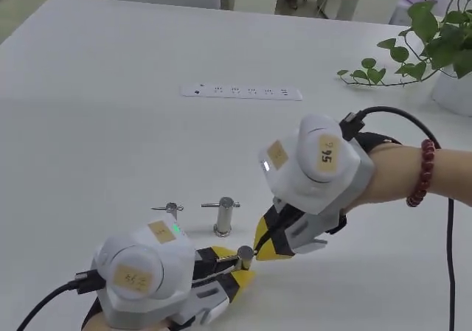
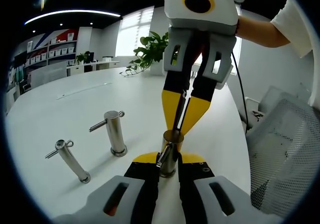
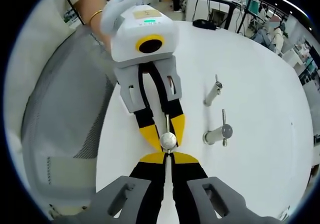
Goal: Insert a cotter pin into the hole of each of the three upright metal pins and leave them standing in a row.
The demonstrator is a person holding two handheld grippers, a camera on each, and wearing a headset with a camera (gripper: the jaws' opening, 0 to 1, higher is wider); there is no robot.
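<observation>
At the near edge of the table (image 1: 110, 110), the third metal pin (image 2: 170, 149) is clamped upright by the left gripper (image 2: 168, 160); the right gripper (image 2: 182, 128), pinched on a thin cotter pin (image 2: 181, 113) (barely discernible), is set tip-down at the pin's head from above.

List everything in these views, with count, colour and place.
table: one, white, under everything
power strip: one, white, mid-table
plant: one, green, far right edge
mesh chair: one, grey, beside the table
free metal pins: two, silver, side by side, a cotter pin through each
held metal pin: one, silver, between the left jaws
bracelet: one, red beads, right wrist
left gripper: white, yellow-tipped, shut on the held metal pin
right gripper: same colours, tips closed at that pin's top, apparently pinching a third cotter pin
</observation>
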